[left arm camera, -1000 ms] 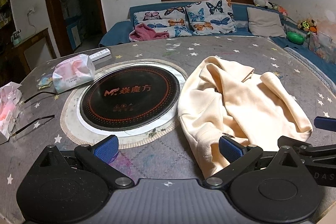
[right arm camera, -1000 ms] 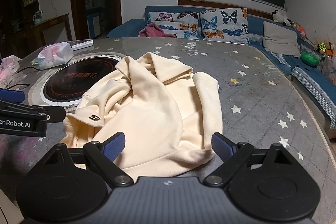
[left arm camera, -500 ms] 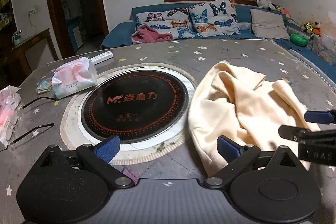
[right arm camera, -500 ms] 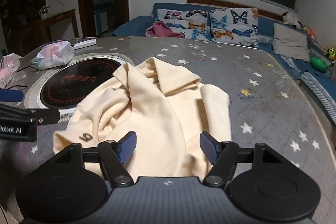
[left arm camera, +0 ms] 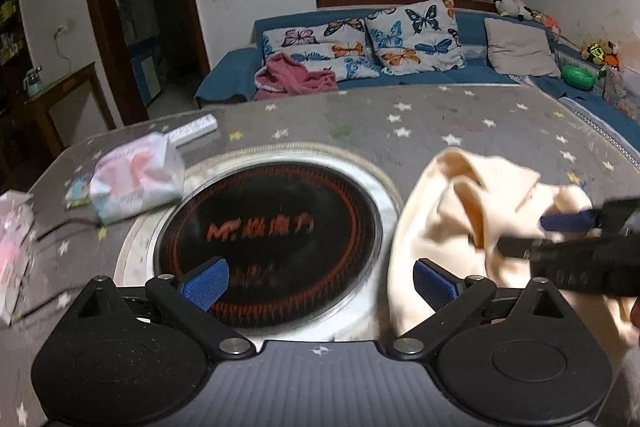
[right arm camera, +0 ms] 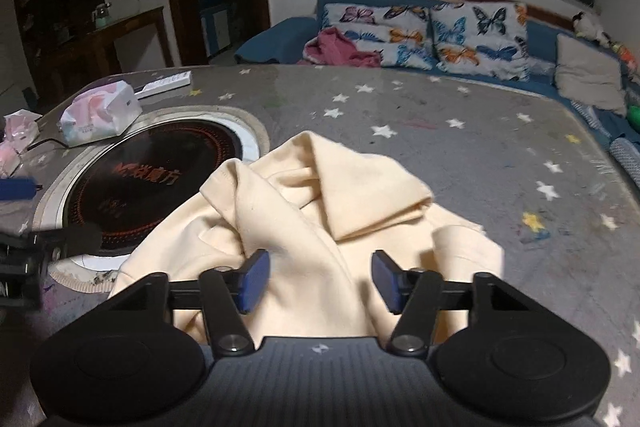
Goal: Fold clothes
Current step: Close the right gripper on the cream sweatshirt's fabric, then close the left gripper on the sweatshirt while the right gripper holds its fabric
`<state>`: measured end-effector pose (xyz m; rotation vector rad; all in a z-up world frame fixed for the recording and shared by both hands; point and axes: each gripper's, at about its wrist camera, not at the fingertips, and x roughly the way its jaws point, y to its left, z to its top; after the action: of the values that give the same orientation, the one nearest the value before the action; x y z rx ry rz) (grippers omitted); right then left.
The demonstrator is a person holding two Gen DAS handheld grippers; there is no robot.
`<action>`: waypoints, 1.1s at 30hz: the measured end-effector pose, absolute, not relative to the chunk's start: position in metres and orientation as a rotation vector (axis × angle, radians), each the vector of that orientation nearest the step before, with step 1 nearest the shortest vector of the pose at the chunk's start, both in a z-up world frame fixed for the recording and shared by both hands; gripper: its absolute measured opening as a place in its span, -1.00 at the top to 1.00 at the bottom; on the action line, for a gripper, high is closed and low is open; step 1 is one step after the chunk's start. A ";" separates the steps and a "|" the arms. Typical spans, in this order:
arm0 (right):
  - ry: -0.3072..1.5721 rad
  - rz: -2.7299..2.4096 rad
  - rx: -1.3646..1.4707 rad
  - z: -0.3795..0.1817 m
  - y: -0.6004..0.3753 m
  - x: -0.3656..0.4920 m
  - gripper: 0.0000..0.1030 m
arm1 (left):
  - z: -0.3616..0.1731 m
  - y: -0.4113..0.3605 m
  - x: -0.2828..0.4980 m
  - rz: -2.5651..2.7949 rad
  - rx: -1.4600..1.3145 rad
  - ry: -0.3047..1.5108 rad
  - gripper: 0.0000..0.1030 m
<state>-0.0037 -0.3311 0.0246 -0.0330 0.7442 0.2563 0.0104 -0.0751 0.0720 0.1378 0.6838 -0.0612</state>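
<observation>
A crumpled cream garment [right arm camera: 320,211] lies on the grey star-print table [right arm camera: 460,131]; in the left wrist view it [left arm camera: 448,211] is at the right. My right gripper [right arm camera: 318,281] hangs over the garment's near part, jaws partly open with cloth showing between them, not pinched. My left gripper [left arm camera: 320,283] is wide open and empty over the rim of the black round hotplate [left arm camera: 272,227], just left of the garment's edge. The right gripper shows at the right edge of the left wrist view [left arm camera: 560,235].
A tissue pack [left arm camera: 136,183], a white remote [left arm camera: 192,129] and a pink packet [left arm camera: 14,239] with cables lie at the table's left. A blue sofa [left arm camera: 400,67] with butterfly pillows and a pink garment [left arm camera: 292,77] stands behind the table.
Both grippers have moved forward and left over the table. The right gripper's jaws have narrowed over the garment. The left gripper stays wide open.
</observation>
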 end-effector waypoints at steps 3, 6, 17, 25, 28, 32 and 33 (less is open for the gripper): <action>0.758 0.279 -0.012 0.020 -0.334 0.000 0.50 | 0.077 -0.084 0.026 -0.086 0.149 0.669 -0.94; 0.750 0.284 0.019 0.022 -0.343 -0.005 0.84 | 0.081 -0.094 0.040 -0.118 0.160 0.652 -0.94; 0.645 0.114 0.082 0.040 -0.409 -0.067 0.90 | 0.072 -0.152 0.090 -0.329 0.237 0.593 -0.96; 0.694 0.017 0.149 0.026 -0.454 -0.101 0.89 | 0.050 -0.178 0.122 -0.403 0.268 0.613 -0.96; 0.714 -0.002 0.177 0.019 -0.460 -0.106 0.80 | 0.041 -0.184 0.130 -0.413 0.282 0.641 -0.93; 0.705 -0.018 0.182 0.018 -0.464 -0.105 0.56 | 0.032 -0.185 0.134 -0.436 0.265 0.678 -0.39; 0.704 -0.018 0.181 0.018 -0.463 -0.105 0.55 | 0.031 -0.184 0.134 -0.444 0.254 0.688 -0.13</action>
<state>-0.1050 -0.4630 0.0183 0.1806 0.7039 -0.0185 0.1340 -0.1838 0.0306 0.2542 0.6884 -0.4445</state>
